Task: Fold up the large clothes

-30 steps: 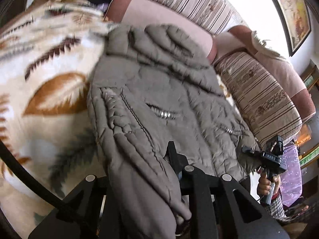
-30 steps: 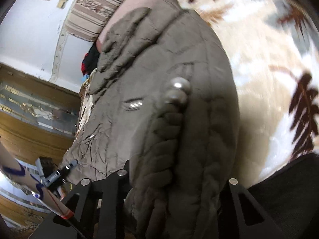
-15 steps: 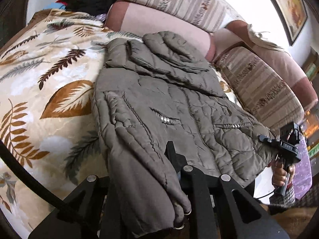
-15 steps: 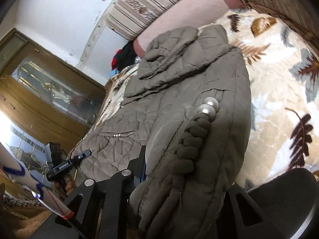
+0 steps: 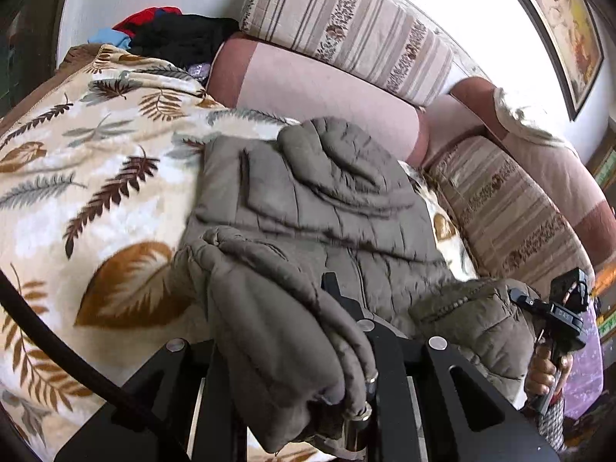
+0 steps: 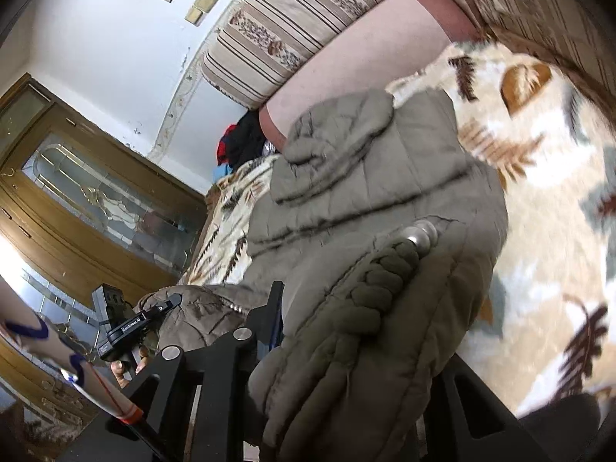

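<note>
A large grey-olive padded jacket (image 5: 319,200) lies on a leaf-patterned blanket (image 5: 88,177) over a sofa seat. My left gripper (image 5: 308,350) is shut on the jacket's hem corner, which bunches over its fingers. My right gripper (image 6: 346,346) is shut on the other hem corner, with a braided cord and two silver beads (image 6: 417,233) draped on top. Both hem corners are lifted and carried toward the collar, so the lower half folds over. The right gripper also shows in the left wrist view (image 5: 554,315), and the left gripper shows in the right wrist view (image 6: 127,323).
Striped sofa back cushions (image 5: 346,27) and a pink bolster (image 5: 308,92) lie behind the jacket. A pile of red, black and blue clothes (image 5: 173,30) sits at the sofa's far end. A wooden glazed door (image 6: 77,200) stands to the side.
Both grippers have moved forward toward the collar with the hem held. The lower part of the jacket has lifted and now doubles over the upper part.
</note>
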### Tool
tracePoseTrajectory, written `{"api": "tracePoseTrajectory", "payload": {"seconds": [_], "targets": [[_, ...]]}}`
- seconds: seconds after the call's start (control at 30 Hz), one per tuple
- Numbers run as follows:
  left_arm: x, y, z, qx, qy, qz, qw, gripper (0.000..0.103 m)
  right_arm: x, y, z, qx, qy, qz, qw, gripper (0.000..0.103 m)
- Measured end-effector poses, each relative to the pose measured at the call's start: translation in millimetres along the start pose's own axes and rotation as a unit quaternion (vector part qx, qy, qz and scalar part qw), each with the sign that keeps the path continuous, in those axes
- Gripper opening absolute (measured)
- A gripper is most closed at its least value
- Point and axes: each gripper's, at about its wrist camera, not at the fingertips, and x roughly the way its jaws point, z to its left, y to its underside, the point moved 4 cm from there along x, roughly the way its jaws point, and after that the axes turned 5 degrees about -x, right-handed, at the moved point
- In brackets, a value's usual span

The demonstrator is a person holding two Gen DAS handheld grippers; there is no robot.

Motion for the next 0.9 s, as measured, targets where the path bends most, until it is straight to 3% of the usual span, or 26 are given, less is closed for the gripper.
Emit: {"api": "tracePoseTrajectory", "payload": {"seconds": [0.33,0.57,0.9], "targets": [[28.1,-60.5,4.7,-0.045,-0.035,-0.004,0.9983,0.017,22.8,-70.3,-4.3,0.037,0.014,-0.018,0.999,0.027],[64.3,-98.2,17.9,-0.08,-0.049,0.019,0.9954,0.017,58.1,-115.6,-19.2,0.067,0.035,-0.013,0.997,0.028],[140.0,-145.9,44.7,-0.137,-0.084,0.062,0.9851,0.018,122.7,-165.5,-62.1,0.125,0.069,0.009,0.99,0.03]]}}
